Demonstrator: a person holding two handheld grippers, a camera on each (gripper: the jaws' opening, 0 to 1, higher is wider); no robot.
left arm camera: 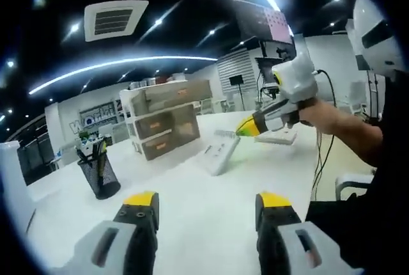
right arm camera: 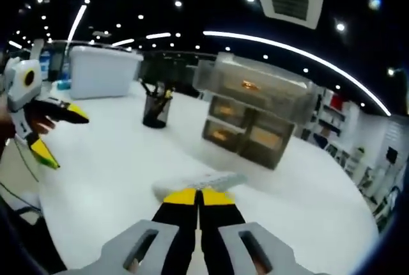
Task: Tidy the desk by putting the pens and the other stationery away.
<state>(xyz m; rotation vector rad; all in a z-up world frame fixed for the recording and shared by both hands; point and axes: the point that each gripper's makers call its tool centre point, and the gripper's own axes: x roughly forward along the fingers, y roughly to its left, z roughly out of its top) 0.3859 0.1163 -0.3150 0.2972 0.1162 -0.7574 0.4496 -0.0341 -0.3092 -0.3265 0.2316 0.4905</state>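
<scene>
My left gripper stands with its jaws wide apart and nothing between them, hovering over the white desk. My right gripper has its jaws pressed together with nothing visibly between them; in the left gripper view it comes in at about two o'clock, held by my hand.

The mesh pen cup sits at nine o'clock in the left gripper view, with several pens standing in it; in the right gripper view the same cup lies at eleven o'clock. Behind it, around twelve o'clock, is the translucent drawer unit. Just beyond my right tips lies a flat white object, blurred; I cannot tell what it is, though it looks like the loose piece of stationery still out on the desk.

I judge it light, rigid and smooth, so likely to slide on the desk if nudged. Lying flat, it offers little height, so I would pinch it across its narrow width near the middle, jaws low to the desktop, and grip gently to avoid flicking it away.
</scene>
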